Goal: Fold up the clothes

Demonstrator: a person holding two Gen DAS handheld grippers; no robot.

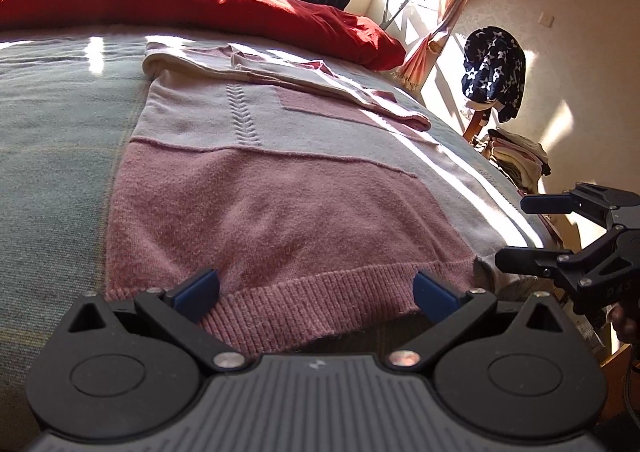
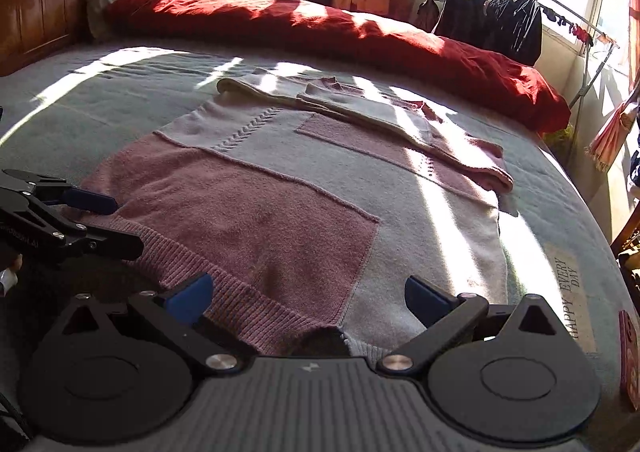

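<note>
2 grippers hover at the ribbed hem of a pink and white sweater [image 1: 256, 188] spread flat on the bed [image 1: 52, 124], sleeves folded across its chest. Left gripper [image 1: 316, 288] and right gripper [image 2: 308, 296] both have jaws spread wide, gripping nothing.

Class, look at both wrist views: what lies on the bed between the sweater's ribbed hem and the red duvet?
The sweater body and its folded-over sleeves, then a bare strip of bedspread before the red duvet. Clearest in the right wrist view.

The bed cover [image 2: 568, 296] reads "HAPPY EVERY DAY"
</note>
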